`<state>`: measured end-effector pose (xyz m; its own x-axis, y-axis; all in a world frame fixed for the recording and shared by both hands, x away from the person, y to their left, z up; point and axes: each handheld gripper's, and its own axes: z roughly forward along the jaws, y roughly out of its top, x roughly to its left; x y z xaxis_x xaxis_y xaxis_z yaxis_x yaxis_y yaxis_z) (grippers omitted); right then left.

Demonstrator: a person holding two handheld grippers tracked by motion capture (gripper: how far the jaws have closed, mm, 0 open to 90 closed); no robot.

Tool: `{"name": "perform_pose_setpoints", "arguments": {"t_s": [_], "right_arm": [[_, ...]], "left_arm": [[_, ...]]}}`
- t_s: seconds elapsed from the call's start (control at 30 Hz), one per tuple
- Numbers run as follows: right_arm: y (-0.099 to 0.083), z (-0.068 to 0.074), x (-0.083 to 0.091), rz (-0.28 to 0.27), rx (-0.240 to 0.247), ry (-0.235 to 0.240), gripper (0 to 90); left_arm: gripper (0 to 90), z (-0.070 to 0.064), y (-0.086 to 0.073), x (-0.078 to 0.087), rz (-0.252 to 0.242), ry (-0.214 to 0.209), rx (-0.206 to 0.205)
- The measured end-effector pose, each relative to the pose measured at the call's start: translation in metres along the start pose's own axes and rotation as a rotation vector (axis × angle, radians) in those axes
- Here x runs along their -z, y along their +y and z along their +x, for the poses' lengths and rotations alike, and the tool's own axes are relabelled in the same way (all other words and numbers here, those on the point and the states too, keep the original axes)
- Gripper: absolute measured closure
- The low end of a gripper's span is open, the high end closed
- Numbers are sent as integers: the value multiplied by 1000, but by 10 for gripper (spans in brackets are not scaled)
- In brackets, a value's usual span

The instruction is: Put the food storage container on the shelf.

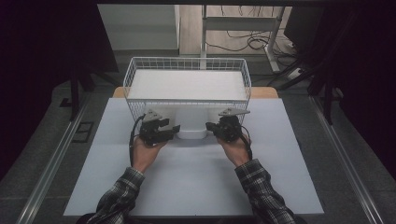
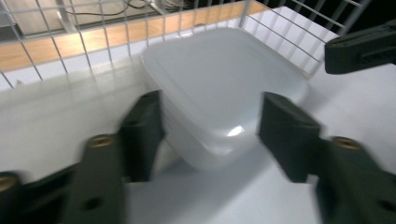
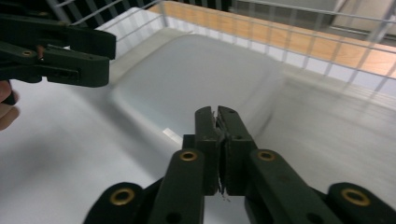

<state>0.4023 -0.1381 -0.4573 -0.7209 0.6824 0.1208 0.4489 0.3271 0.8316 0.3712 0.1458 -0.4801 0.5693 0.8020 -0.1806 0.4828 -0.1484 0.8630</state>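
Observation:
A translucent white plastic container [image 1: 192,127] with its lid on sits on the white board just in front of a wire basket. My left gripper [image 1: 175,128] is at its left side, open; in the left gripper view its fingers [image 2: 142,133] straddle a near corner of the container [image 2: 224,79] without closing on it. My right gripper [image 1: 208,126] is at the container's right side. In the right gripper view this gripper [image 3: 218,126] is shut, jaws pressed together with nothing visible between them, their tips at the container's [image 3: 201,79] near edge.
The white wire basket [image 1: 132,77] stands behind the container, with a flat white surface inside. The white board [image 1: 196,182] covers the table toward me. A table frame and cables [image 1: 252,39] lie on the floor beyond.

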Motion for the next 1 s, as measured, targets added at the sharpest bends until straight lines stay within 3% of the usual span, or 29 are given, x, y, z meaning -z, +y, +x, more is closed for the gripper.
{"name": "perform_pose_setpoints", "arguments": {"t_s": [0.03, 0.07, 0.17, 0.27, 0.3, 0.4, 0.43, 0.47, 0.5, 0.67, 1.0], "right_arm": [[0, 0, 0, 0, 0, 0, 884], [-4, 6, 2, 9, 10, 17, 887], [-10, 11, -1, 15, 21, 27, 888], [-16, 17, -9, 39, 27, 37, 888], [-17, 19, -12, 48, 30, 43, 887], [-20, 24, -18, 63, 47, 62, 886], [-22, 29, -24, 75, 77, 58, 886], [-22, 29, -24, 75, 77, 58, 886], [-23, 31, -30, 85, 93, 52, 886], [-22, 29, -44, 85, 80, 29, 886], [-13, 28, -58, 87, 106, -7, 887]], "left_arm": [[323, -2, -3, 4, 3, -20, -1], [237, -6, -12, 14, -1, -46, -1], [125, -14, -26, 28, 0, -61, -5], [56, -18, -36, 37, 12, -62, -9], [44, -22, -46, 46, 13, -63, -6], [23, -27, -55, 55, 18, -55, -12], [22, -32, -65, 64, 10, -30, -37], [21, -32, -65, 64, 10, -30, -37], [17, -36, -74, 72, 11, -11, -65], [10, -42, -94, 87, 7, 11, -92], [7, -49, -104, 86, 35, 8, -110]]}}
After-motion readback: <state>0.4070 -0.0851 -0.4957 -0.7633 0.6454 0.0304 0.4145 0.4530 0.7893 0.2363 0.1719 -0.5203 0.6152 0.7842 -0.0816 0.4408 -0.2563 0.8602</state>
